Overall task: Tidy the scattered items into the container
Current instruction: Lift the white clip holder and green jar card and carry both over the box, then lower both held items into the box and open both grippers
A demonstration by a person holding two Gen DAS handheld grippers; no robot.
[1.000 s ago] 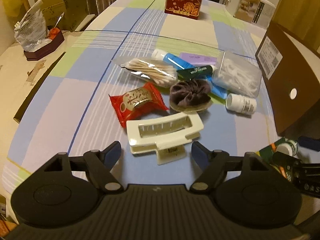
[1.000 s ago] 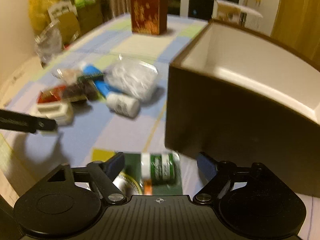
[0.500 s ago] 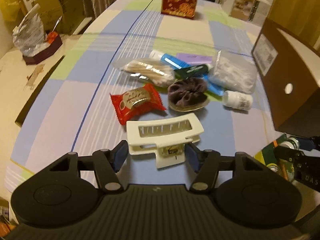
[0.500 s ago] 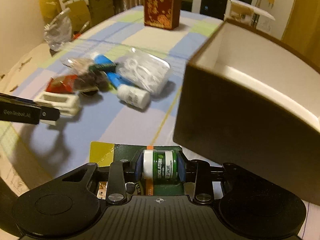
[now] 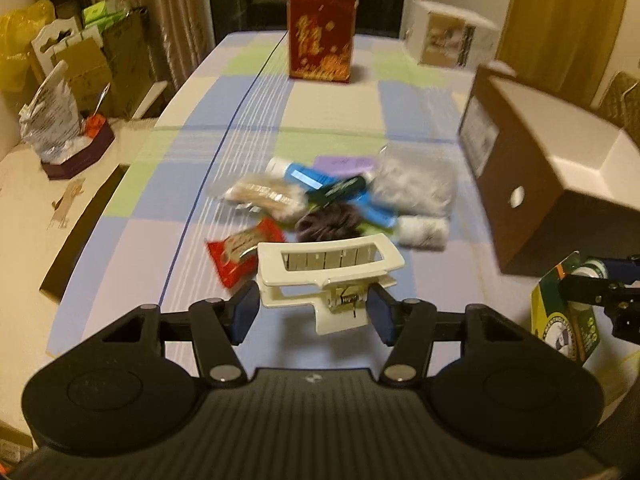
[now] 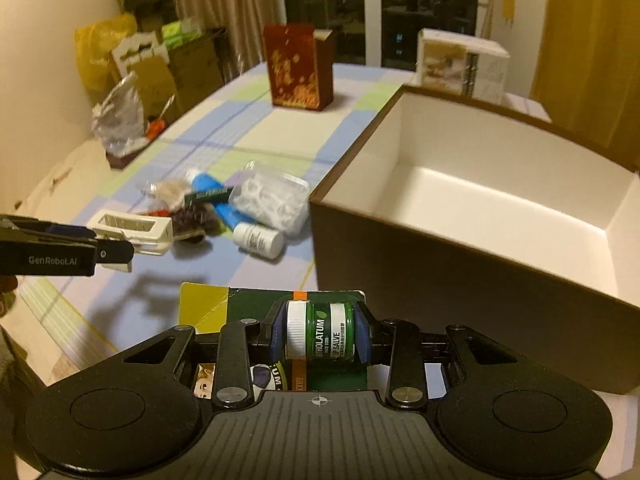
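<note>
Left gripper [image 5: 312, 312]: fingers closed partway onto the cream hair claw clip [image 5: 329, 271], one blue pad at each end of its base. The clip appears lifted off the desk [image 5: 248, 104], casting a shadow in the right wrist view. Judged light, rigid plastic with a sprung hinge. The hold sits low by the spring, which seems sound; pressing the rear levers would open the claw. Smooth plastic may slip if the grip is light.

Right gripper [image 6: 320, 336]: fingers closed on a small green lip salve jar [image 6: 320, 334] with a white ribbed cap, lying on its side between the pads. It is fixed to a green and yellow backing card [image 6: 212, 306], which hangs beyond the fingers. Judged light; the jar is hard and round, so it could roll in the pads. The card is thin, likely to flex, and may catch on the container's rim.

Container: a brown cardboard box [image 6: 460, 280] with a white interior, open at the top, showing nothing inside where visible. It stands just right of and ahead of the held jar.

Remaining on the desk, in a loose pile left of the box: white pill bottle [image 6: 258, 240], clear bag of white floss picks [image 6: 272, 200], blue tube [image 6: 206, 182], dark scrunchie [image 5: 332, 226], cotton swab packet [image 5: 260, 196], red snack packet [image 5: 240, 250]. The bags and scrunchie are judged soft and yielding; the bottle is rigid and liable to roll.
</note>
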